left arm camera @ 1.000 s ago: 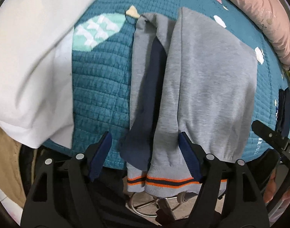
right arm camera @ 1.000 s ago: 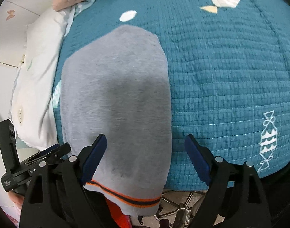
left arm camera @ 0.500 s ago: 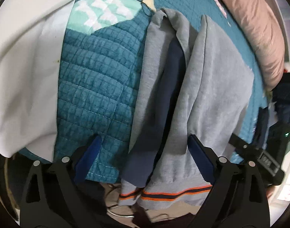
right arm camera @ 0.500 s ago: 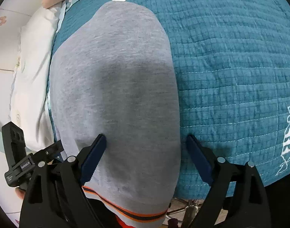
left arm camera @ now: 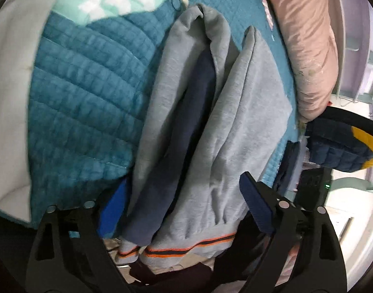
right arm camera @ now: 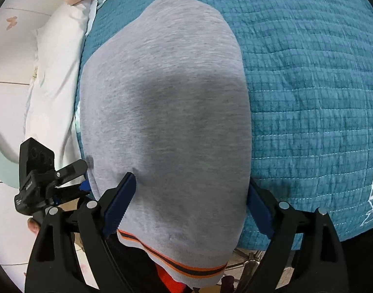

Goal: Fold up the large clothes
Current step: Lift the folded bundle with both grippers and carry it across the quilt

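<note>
**Both grippers straddle the hem end of the sweatshirt at the bed's near edge**

Start from the biggest surface: the teal quilted bedspread covers the bed and drops off just in front of your tools, so the near edge is your working limit. On it lies the grey fleece sweatshirt with its orange-and-navy striped hem band, long axis running straight away from you, hem end hanging a little over the bed edge towards you and the far end up the bed.

To your right of the garment the bedspread is bare and wide, which looks like the better side for swinging fabric. To your left, a white pillow or duvet sits close beside it, and a pink cushion lies past the far end, so room is tighter there.

Your right gripper stands wide open, its jaws bracketing the smooth folded body just above the hem band; the pads are at the cloth's edges but not pinching it. Your left gripper has just been opening and now stands wide too, with the bunched side, where a dark navy panel shows between grey folds, lying between its fingers, not clamped.

Each hand is about equally near its own hem corner. My reading: the next move is to close on the hem at both sides and carry it up the long axis, away from the drop.
</note>
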The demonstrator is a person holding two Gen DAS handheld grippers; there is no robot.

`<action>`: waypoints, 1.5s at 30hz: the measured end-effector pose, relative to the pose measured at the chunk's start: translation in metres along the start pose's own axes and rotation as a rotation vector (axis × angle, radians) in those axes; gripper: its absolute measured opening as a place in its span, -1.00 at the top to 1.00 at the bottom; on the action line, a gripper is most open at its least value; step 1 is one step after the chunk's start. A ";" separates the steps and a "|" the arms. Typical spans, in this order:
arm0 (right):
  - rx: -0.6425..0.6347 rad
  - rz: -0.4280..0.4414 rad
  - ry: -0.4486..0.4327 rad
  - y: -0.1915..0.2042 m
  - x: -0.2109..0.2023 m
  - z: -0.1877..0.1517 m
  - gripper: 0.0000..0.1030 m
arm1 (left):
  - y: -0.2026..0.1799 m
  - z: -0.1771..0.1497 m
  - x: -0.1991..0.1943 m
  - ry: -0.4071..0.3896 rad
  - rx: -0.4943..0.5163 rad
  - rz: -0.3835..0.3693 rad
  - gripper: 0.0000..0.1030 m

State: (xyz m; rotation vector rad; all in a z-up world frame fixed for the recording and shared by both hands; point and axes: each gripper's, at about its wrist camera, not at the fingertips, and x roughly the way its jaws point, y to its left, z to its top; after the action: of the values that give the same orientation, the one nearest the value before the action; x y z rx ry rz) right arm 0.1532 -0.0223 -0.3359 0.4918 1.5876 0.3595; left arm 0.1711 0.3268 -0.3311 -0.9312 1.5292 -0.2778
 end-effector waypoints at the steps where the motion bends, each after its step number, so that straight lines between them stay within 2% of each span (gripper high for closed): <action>1: 0.005 0.005 0.005 -0.001 0.003 0.002 -0.62 | 0.003 0.003 0.001 0.001 -0.005 -0.021 -0.73; 3: 0.007 0.020 0.001 -0.006 0.007 0.002 -0.63 | 0.010 0.001 -0.002 -0.003 -0.020 -0.059 -0.72; 5: 0.014 0.025 -0.004 -0.008 0.008 0.002 -0.52 | 0.013 -0.002 -0.007 -0.008 -0.011 -0.063 -0.59; 7: -0.006 0.014 -0.006 -0.002 0.000 -0.001 -0.09 | 0.012 -0.009 -0.009 -0.019 0.013 -0.059 -0.53; 10: -0.037 0.065 0.006 -0.004 -0.011 -0.003 0.08 | 0.006 -0.019 -0.015 -0.033 0.058 -0.069 -0.53; 12: -0.009 0.127 0.013 -0.013 -0.012 -0.002 0.08 | 0.005 -0.019 -0.011 -0.019 0.083 -0.058 -0.53; 14: 0.003 0.139 0.027 -0.020 -0.002 0.001 -0.09 | 0.007 -0.014 -0.002 0.001 0.073 -0.042 -0.55; 16: 0.043 0.183 0.025 -0.028 0.010 0.003 -0.44 | 0.007 -0.006 0.006 0.013 0.038 -0.080 -0.77; 18: 0.093 0.241 0.014 -0.030 0.020 0.007 -0.55 | 0.006 0.000 0.007 0.027 0.008 -0.062 -0.77; 19: 0.090 0.225 0.018 -0.027 0.021 0.009 -0.51 | 0.004 0.001 0.007 0.032 0.006 -0.038 -0.76; 20: 0.074 0.201 0.019 -0.021 0.018 0.011 -0.42 | 0.000 0.000 0.007 0.032 0.015 -0.011 -0.70; 21: 0.065 0.188 0.014 -0.018 0.015 0.010 -0.18 | -0.009 -0.003 0.006 0.028 0.051 0.056 -0.48; 22: 0.043 0.173 0.007 -0.015 0.010 0.008 -0.03 | -0.019 -0.008 0.004 0.027 0.107 0.123 -0.30; 25: 0.017 0.228 -0.008 -0.012 -0.002 0.004 0.20 | -0.025 -0.016 -0.006 0.016 0.144 0.154 -0.06; 27: 0.006 0.243 -0.011 -0.007 -0.009 0.002 0.25 | -0.024 -0.018 -0.013 0.008 0.150 0.145 -0.05; 33: -0.094 0.283 -0.021 0.019 -0.023 0.003 0.36 | -0.050 -0.032 -0.016 -0.017 0.213 0.197 -0.02; 36: -0.129 0.277 -0.032 0.030 -0.025 -0.003 0.40 | -0.064 -0.039 -0.022 -0.038 0.180 0.023 -0.01; 38: -0.136 0.282 -0.042 0.034 -0.024 0.002 0.42 | -0.079 -0.042 -0.018 -0.041 0.236 0.112 -0.01; 39: -0.135 0.286 -0.035 0.035 -0.024 0.003 0.43 | -0.082 -0.044 -0.015 -0.040 0.240 0.127 -0.01; 41: -0.154 0.262 -0.049 0.036 -0.028 0.001 0.44 | -0.086 -0.046 -0.010 -0.029 0.241 0.136 0.13; 42: -0.157 0.258 -0.060 0.035 -0.032 0.000 0.44 | -0.090 -0.048 -0.007 -0.028 0.243 0.153 0.33; 43: -0.150 0.263 -0.066 0.035 -0.034 0.001 0.44 | -0.091 -0.050 -0.008 -0.030 0.239 0.153 0.42; 45: -0.129 0.287 -0.084 0.029 -0.042 0.005 0.45 | -0.094 -0.053 -0.012 -0.036 0.229 0.108 0.45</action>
State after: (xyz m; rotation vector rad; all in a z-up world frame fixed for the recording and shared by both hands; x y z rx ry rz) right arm 0.1624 -0.0198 -0.2855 0.6283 1.4039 0.6459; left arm 0.1579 0.2563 -0.2498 -0.6679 1.4746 -0.3483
